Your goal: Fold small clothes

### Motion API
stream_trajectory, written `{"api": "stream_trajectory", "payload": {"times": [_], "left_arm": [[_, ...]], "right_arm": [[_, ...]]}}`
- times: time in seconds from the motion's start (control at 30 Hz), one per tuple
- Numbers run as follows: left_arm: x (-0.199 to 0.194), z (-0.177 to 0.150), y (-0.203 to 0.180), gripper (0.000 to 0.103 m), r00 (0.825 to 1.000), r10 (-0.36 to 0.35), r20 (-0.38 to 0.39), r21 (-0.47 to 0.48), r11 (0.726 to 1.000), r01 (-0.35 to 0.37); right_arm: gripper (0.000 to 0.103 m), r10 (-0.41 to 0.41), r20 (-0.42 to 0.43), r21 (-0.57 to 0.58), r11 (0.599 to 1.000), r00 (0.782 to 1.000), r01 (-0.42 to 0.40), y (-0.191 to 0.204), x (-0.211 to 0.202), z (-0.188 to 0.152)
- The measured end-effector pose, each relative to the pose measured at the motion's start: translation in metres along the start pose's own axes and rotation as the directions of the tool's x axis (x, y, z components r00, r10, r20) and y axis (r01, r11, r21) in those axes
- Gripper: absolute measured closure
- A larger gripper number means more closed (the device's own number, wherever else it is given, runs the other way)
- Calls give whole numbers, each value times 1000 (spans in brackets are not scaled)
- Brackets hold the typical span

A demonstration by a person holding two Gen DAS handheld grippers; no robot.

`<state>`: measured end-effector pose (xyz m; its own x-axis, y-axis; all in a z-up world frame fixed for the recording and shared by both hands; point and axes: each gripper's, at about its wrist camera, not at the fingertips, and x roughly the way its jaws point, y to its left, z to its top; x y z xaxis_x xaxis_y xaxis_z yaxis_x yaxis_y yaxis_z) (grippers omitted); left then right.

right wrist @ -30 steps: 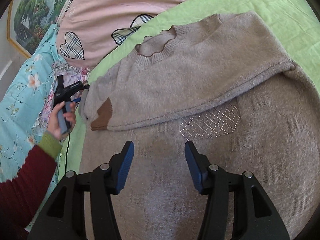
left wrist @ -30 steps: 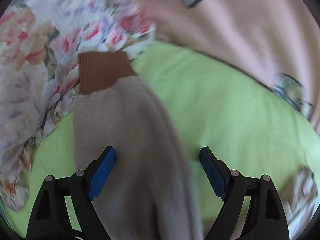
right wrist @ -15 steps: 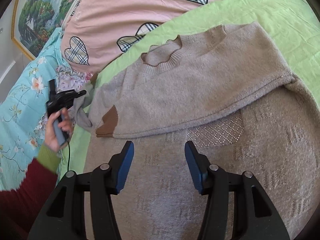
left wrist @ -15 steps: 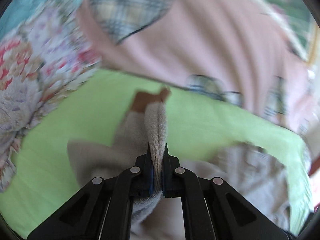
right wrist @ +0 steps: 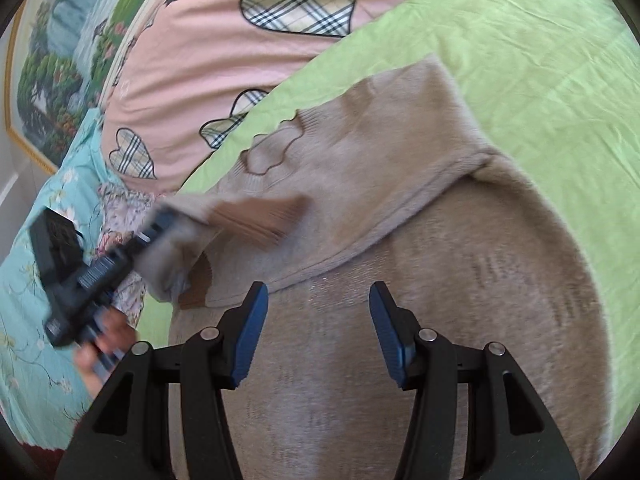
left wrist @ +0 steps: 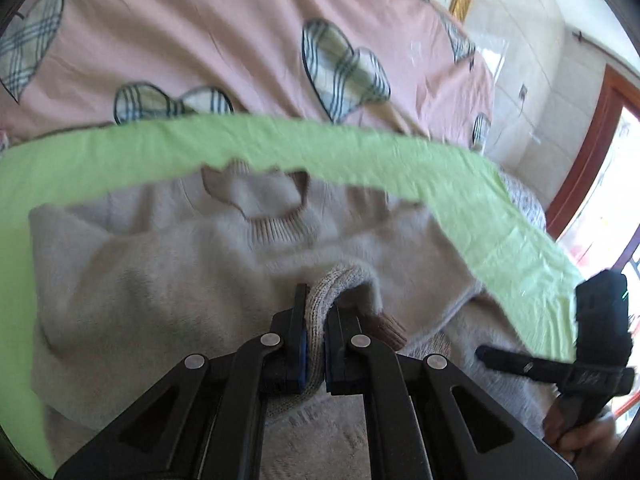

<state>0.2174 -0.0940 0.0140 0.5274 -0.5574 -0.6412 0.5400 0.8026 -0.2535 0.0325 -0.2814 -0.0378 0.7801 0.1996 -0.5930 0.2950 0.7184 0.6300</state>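
Pinching the sleeve [left wrist: 332, 284] tight, the left gripper [left wrist: 314, 344] sits over the sweater [left wrist: 160, 280] chest, while the right gripper [right wrist: 316, 332] hovers open nearer the hem.

A bed is covered by a green sheet [right wrist: 540, 60] and a pink quilt [left wrist: 200, 40] with plaid hearts. A framed landscape painting [right wrist: 52, 80] is seen at ten o'clock, a wood-framed window [left wrist: 600, 128] at three o'clock, brightly lit.
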Motion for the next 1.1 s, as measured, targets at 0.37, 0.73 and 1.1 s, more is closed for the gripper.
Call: {"api": "stream_trajectory", "payload": {"times": [0.37, 0.73, 1.1], "left_arm": [[-41, -50, 23, 50, 997, 70, -43, -5, 998, -70], [-80, -80, 137, 48, 913, 386, -136, -188, 894, -406], [-61, -61, 146, 61, 824, 551, -135, -278, 777, -565]], "right_arm": [[49, 26, -21, -30, 999, 999, -26, 13, 31, 25], [49, -54, -154, -118, 992, 987, 36, 32, 111, 47], [97, 50, 187, -169, 985, 981, -18, 58, -11, 100]]}}
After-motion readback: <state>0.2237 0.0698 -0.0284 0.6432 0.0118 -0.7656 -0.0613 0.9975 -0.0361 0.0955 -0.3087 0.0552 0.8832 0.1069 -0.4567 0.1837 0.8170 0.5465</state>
